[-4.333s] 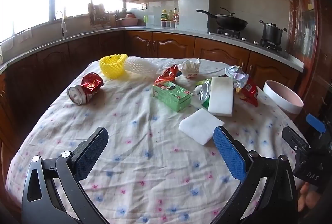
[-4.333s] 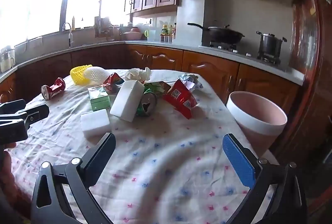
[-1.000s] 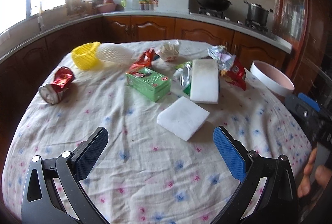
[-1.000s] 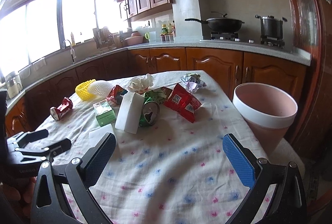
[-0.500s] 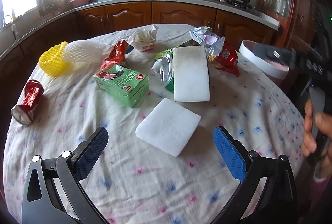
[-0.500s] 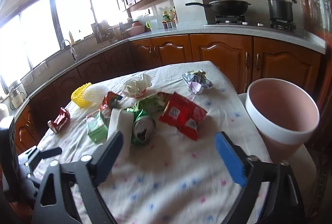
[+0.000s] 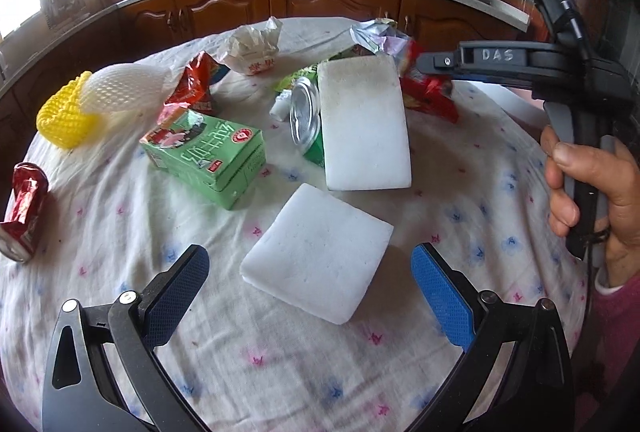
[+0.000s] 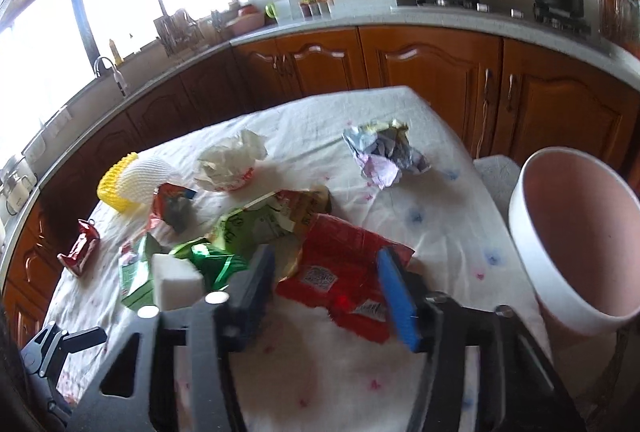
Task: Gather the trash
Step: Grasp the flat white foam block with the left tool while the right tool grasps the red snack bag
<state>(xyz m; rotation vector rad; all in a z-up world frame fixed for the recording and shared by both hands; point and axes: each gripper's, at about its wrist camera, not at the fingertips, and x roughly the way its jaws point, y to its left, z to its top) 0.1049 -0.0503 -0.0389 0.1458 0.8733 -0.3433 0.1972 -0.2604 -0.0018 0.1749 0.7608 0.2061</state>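
Two right gripper [image 8: 326, 286] fingers closing astride the flat red wrapper [image 8: 344, 272]; left gripper [image 7: 308, 280] fingers apart.

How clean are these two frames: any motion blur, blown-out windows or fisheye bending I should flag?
Left wrist view: sharp on the white foam block and green carton; window at upper left blown out; counter edge bows. Right wrist view: right gripper smeared by motion as its jaws close around the red snack bag; windows glare white; pink bin stretched at the edge.
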